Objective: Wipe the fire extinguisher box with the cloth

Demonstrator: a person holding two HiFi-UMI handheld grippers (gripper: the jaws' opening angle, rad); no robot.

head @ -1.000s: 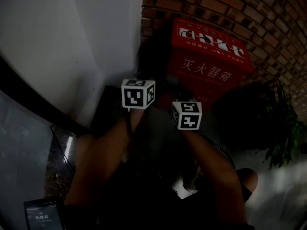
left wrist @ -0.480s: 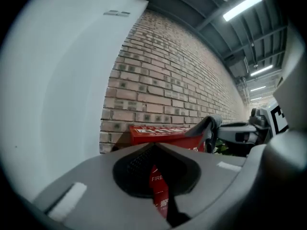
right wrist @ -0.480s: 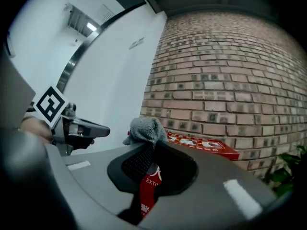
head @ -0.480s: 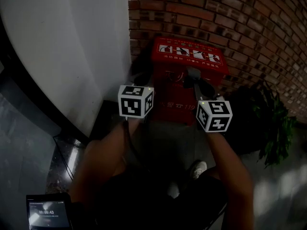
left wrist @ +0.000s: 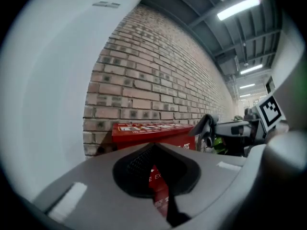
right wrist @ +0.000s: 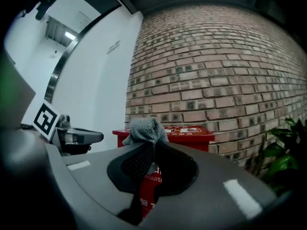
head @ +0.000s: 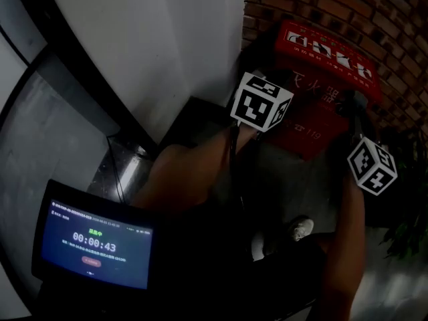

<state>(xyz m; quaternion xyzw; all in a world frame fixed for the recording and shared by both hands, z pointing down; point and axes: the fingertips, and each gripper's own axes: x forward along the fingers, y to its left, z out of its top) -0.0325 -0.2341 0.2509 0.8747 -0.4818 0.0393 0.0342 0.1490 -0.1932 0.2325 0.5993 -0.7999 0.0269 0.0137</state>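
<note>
There are two tongs, one cloth and one fire extinguisher box. The left tongs (left wrist: pixel 154 147) are clenched with nothing between them. The right tongs (right wrist: pixel 151 146) are grasping the cloth (right wrist: pixel 145 130), a grey knitted bunch that stands up above their tips. The fire extinguisher box (head: pixel 314 112) is red and stands against the brick wall (right wrist: pixel 216 71), just beside the corner where a white wall (head: pixel 167 39) begins. Its top carries a strip of white pictograms, and its front has white Chinese characters with "119" below them. Both tongs point at the box, and the cloth is held apart from it, about level with its top. The head view alone shows one lit screen (head: pixel 97 243) at lower left reading 00:00:43, one shoe (head: pixel 301 228) on the floor, and the box from above. The gripper views show the box from the side, with white Latin letters on its front seen through the gap behind the tips. The right gripper view also shows one green plant (right wrist: pixel 283 162) to the right of the box.
</note>
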